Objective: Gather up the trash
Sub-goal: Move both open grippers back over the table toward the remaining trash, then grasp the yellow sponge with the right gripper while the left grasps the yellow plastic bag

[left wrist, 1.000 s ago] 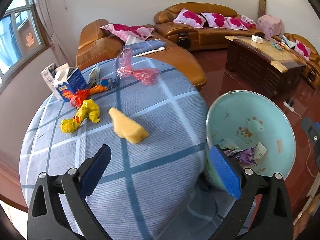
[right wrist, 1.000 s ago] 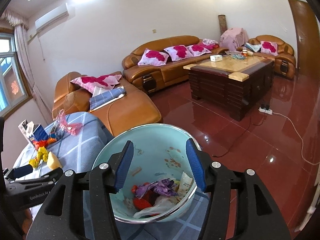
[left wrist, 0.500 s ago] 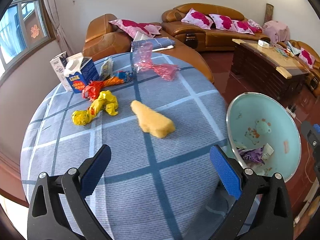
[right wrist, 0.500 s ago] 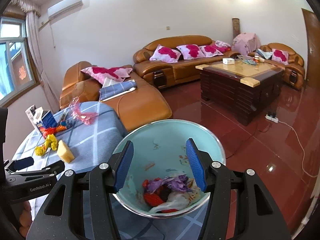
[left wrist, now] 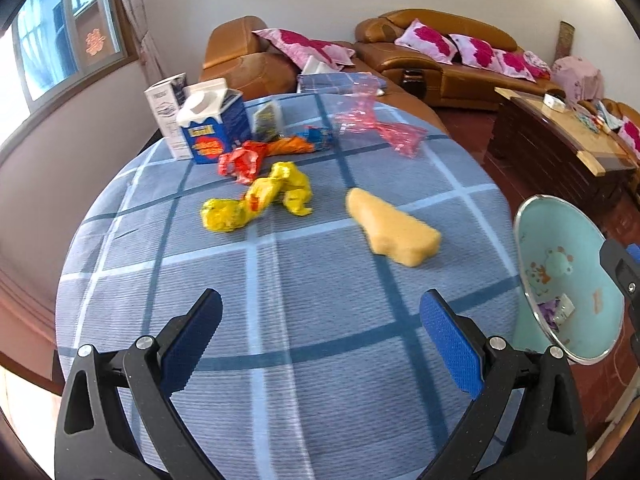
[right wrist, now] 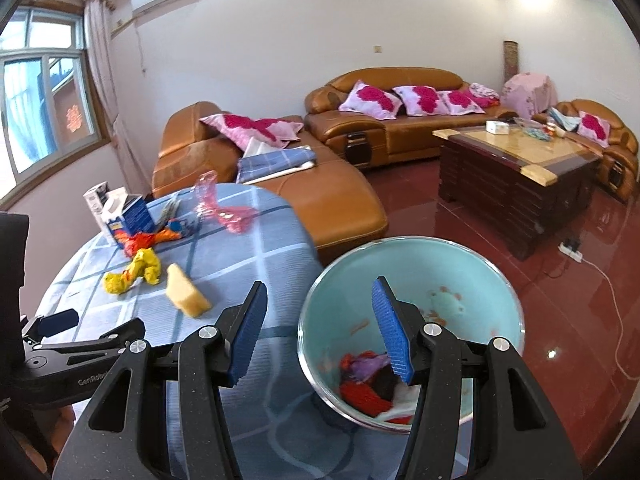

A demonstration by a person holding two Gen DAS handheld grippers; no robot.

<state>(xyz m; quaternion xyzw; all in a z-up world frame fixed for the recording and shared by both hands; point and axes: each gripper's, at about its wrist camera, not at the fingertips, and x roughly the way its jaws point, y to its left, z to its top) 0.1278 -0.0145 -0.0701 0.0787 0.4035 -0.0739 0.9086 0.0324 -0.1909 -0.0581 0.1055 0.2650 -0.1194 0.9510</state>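
Note:
A round table with a blue checked cloth (left wrist: pixel 280 320) holds trash: a yellow sponge-like wedge (left wrist: pixel 394 230), a crumpled yellow wrapper (left wrist: pixel 260 200), a red wrapper (left wrist: pixel 240 162), an orange and blue wrapper (left wrist: pixel 300 144), pink plastic film (left wrist: pixel 380 126) and a blue and white carton (left wrist: pixel 212 128). A pale green bin (right wrist: pixel 412 320) with wrappers inside stands at the table's right edge. My left gripper (left wrist: pixel 320 340) is open and empty above the near cloth. My right gripper (right wrist: pixel 320 332) is open and empty at the bin's near rim.
A white box (left wrist: pixel 166 114) stands behind the carton. Brown leather sofas (right wrist: pixel 340 200) with pink cushions stand behind the table. A dark wooden coffee table (right wrist: pixel 516 188) is at the right on a glossy red floor. A power strip and cable (right wrist: pixel 572 250) lie on the floor.
My left gripper has swung left from the bin onto the table, and the trash now sits nearer centre. The right gripper has shifted left, so the bin sits further right. Both stay open.

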